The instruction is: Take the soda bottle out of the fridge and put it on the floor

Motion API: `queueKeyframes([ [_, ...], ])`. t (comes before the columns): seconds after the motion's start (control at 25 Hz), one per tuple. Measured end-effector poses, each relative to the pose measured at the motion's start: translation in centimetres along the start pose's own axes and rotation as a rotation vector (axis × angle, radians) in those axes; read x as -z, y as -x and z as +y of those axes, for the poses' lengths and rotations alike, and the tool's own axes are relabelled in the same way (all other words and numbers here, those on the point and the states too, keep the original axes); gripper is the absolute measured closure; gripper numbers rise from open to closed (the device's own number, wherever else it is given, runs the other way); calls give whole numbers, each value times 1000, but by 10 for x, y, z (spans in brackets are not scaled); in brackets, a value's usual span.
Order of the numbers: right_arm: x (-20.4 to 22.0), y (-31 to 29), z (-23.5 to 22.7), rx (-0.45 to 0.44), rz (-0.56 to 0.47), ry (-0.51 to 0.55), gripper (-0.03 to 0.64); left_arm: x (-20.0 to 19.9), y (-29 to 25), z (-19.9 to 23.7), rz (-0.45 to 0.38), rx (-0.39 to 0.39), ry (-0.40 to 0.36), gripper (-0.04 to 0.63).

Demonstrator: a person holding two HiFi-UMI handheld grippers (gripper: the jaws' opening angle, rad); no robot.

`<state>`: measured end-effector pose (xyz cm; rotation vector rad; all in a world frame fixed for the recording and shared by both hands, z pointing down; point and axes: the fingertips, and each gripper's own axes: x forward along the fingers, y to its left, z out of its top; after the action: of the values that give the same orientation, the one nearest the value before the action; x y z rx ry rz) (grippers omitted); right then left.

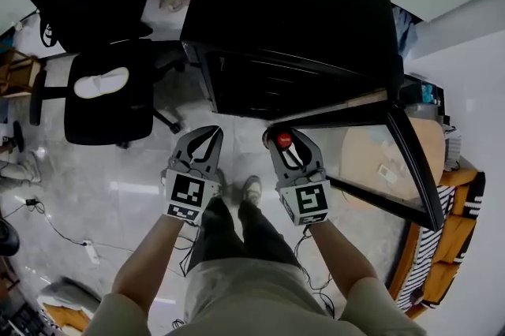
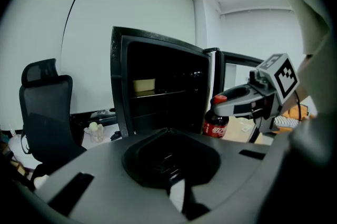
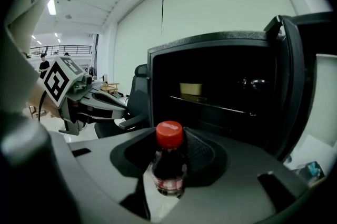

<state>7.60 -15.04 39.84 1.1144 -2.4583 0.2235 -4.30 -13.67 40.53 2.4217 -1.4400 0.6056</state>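
While I hold both grippers side by side before the open fridge [image 1: 300,27], entries run as follows. My right gripper [image 1: 287,139] — jaws partway apart and clamped on the neck of the soda bottle [image 3: 168,165]. The red cap stands above the jaws, the body hangs below them, and the bottle is outside the fridge. My left gripper [image 1: 211,131] — jaws tip to tip, nothing between them. The bottle sits off to its right, not touching it.

Glossy pale floor [image 1: 118,192]; matt black fridge [image 1: 292,3]; clear plastic soda bottle [image 3: 167,170] with smooth red cap [image 3: 169,134]; office chair [image 1: 106,102] in matt black cloth.
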Motion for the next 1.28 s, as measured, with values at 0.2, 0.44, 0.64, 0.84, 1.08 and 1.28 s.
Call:
queueKeyframes([
  [0.2, 36, -32, 0, 4, 39, -12, 488, 35, -15, 8, 35, 0, 22, 584],
  [0.44, 84, -70, 0, -1, 90, 9, 488, 76, -35, 21, 67, -17, 66, 584],
  [0.64, 122, -94, 1, -7, 114, 14, 488, 113, -52, 30, 68, -37, 110, 584],
  [0.84, 157, -120, -2, -21, 148, -35, 488, 154, -72, 35, 91, -28, 38, 584],
  [1.08, 204, -153, -3, -30, 175, -3, 488, 201, -97, 40, 91, -28, -29, 584],
  [1.28, 252, -180, -3, -47, 206, -5, 488, 245, -125, 38, 95, 1, -25, 584],
])
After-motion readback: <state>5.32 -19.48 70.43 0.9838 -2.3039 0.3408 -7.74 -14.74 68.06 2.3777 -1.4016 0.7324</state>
